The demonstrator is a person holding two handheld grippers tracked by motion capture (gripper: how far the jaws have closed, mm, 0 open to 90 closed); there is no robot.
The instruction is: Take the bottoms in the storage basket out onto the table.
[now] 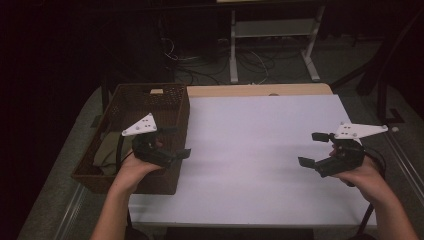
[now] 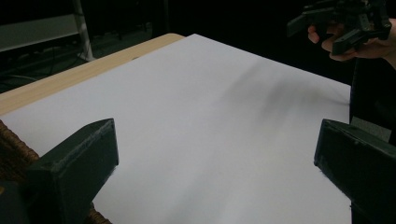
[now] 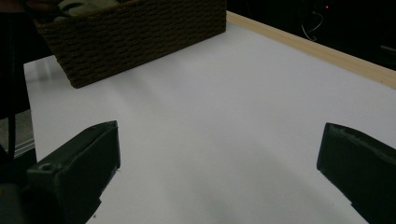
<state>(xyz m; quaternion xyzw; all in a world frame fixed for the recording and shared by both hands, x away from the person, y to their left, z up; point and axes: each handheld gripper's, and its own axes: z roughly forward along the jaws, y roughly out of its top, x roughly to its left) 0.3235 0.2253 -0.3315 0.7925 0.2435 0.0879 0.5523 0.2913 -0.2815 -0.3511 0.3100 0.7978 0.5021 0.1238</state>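
My left gripper (image 1: 180, 141): jaws spread wide, nothing between, hovering at right wall of basket (image 1: 125, 100), pointing across white worktop (image 1: 250, 150). My right gripper (image 1: 314, 148): jaws spread wide, empty, above worktop's right part, well apart from basket. Basket: brown, woven, at worktop's left edge; something pale green lies inside, too dark to identify. Wooden strip (image 1: 260, 90) along worktop's far edge.

Brown woven basket (image 1: 176, 107) sits upright at the white table's (image 1: 260, 150) left edge; olive cloth (image 1: 102, 152) inside.
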